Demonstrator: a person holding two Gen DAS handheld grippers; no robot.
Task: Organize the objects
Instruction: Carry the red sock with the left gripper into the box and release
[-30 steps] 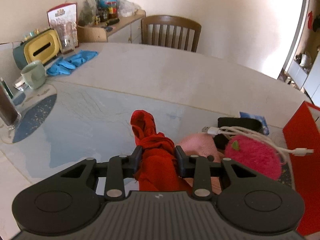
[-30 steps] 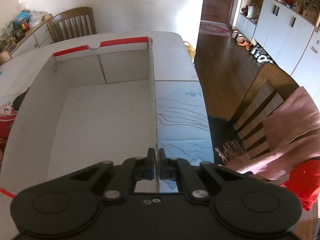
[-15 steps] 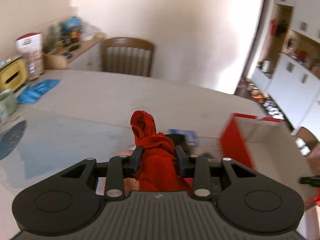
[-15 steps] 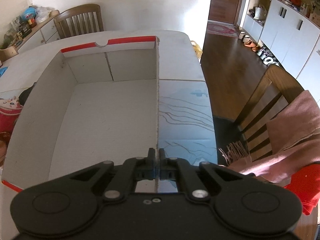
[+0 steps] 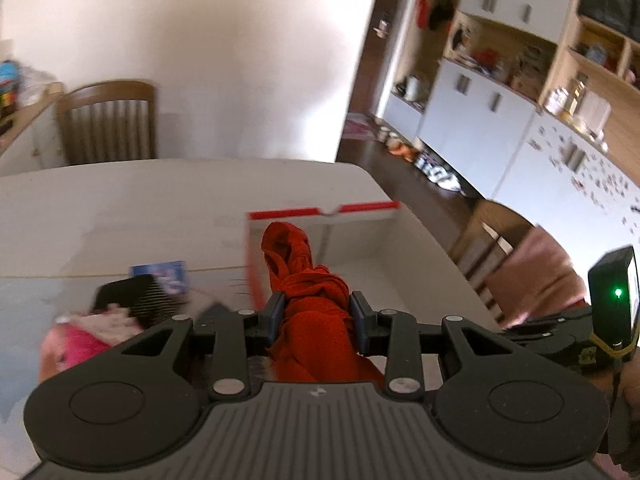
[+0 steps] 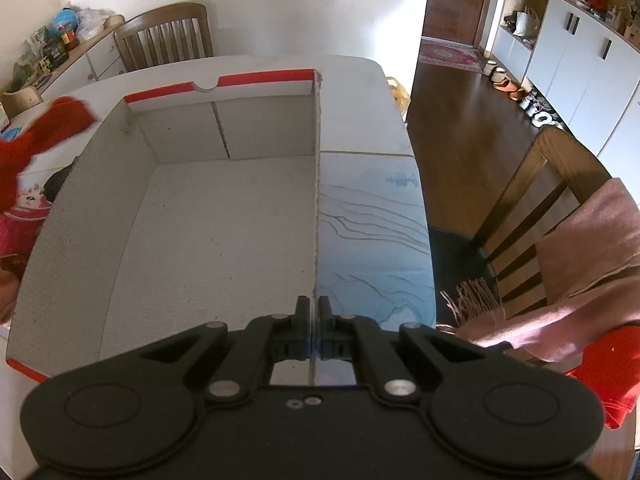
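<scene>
Left hand-held gripper (image 5: 316, 316): black, two-fingered, lower centre of the left wrist view; clenched on a crumpled red-orange cloth (image 5: 310, 292), whose free end stands up above the pads. The same cloth shows blurred at the upper left edge of the right wrist view, just outside the box's left wall.

Right hand-held gripper (image 6: 314, 330): black, lower centre of its view; pads pinched together on the top edge of the right wall of the box.

Open white cardboard box with red rim (image 6: 224, 216): on the counter, interior bare; seen beyond the cloth in the left wrist view.

White counter with pale blue mat (image 6: 372, 216): carries the box.

Left of the box: pink plush toy (image 5: 76, 340), black comb-like item (image 5: 136, 300), small blue card (image 5: 168, 274).

Wooden slatted chair (image 6: 166, 36): far side of the counter.

Wooden chair draped with pink fringed scarf (image 6: 576, 248): right edge.
</scene>
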